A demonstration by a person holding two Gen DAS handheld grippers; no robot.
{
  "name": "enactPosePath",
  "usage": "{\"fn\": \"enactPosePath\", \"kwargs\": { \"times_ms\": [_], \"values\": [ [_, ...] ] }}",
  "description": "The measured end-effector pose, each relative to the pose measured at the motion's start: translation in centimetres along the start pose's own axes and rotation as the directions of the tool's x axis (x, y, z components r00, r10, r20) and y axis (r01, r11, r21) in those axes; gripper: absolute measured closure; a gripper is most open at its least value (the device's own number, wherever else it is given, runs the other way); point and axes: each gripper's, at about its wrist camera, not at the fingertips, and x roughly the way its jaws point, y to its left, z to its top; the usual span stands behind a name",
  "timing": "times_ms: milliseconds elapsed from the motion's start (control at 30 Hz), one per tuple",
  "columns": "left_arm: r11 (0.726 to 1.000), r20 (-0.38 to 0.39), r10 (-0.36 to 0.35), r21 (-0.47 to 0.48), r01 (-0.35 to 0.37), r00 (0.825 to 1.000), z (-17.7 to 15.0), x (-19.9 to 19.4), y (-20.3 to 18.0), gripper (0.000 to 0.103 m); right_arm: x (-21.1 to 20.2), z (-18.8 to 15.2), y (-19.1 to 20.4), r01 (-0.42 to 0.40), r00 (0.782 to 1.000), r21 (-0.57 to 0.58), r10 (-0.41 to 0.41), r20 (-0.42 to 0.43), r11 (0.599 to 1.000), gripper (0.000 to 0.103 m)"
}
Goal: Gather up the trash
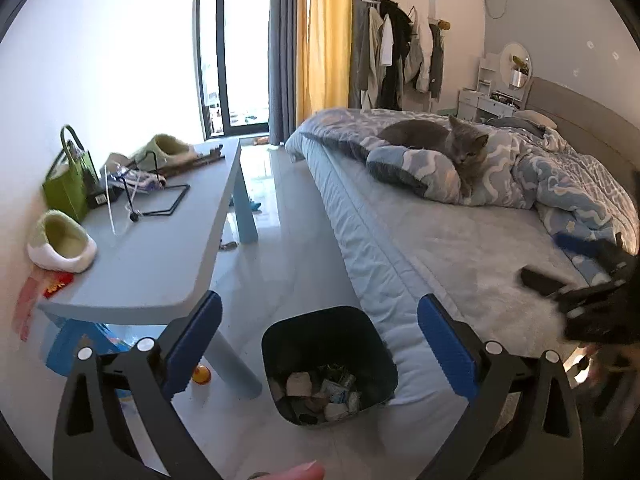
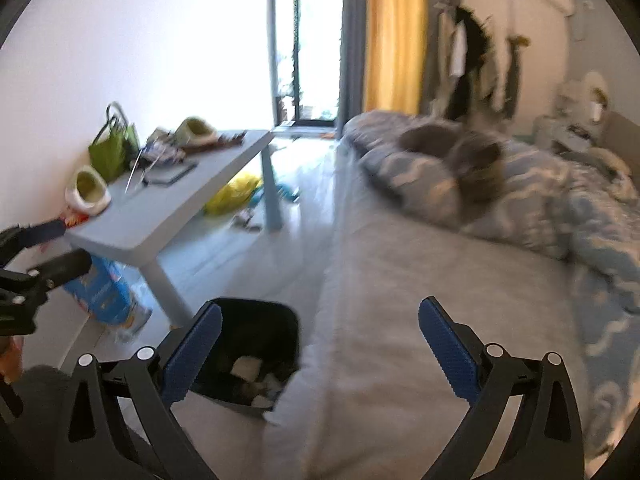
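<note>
A black trash bin stands on the floor against the side of the bed, with crumpled paper and wrappers in its bottom. My left gripper hovers above the bin, open, with nothing between its blue pads. The right wrist view is blurred; there the bin sits low and left of centre. My right gripper is open and empty over the bed's edge. It also shows as a dark blur at the right edge of the left wrist view, right gripper. The left gripper shows at the left edge of the right wrist view.
A grey cat lies on a crumpled blue duvet on the bed. A light blue table at left carries slippers, a green bag and small items. Under it are a blue box and an orange ball.
</note>
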Motion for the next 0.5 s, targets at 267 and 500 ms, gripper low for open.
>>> {"fn": "enactPosePath", "kwargs": {
  "times_ms": [267,500],
  "values": [
    [1.0,0.015,0.015,0.021,-0.015,1.0,-1.7,-1.4,-2.0,0.003,-7.3,-4.0,-5.3,0.115,0.991,0.073,-0.119,0.056,0.991,0.003],
    [0.998,0.014,0.002,0.06,-0.003,1.0,-4.3,-1.6,-3.6,0.003,-11.5,-8.4,-9.8,0.162,0.982,0.169,-0.176,0.071,0.972,0.003]
  ]
}}
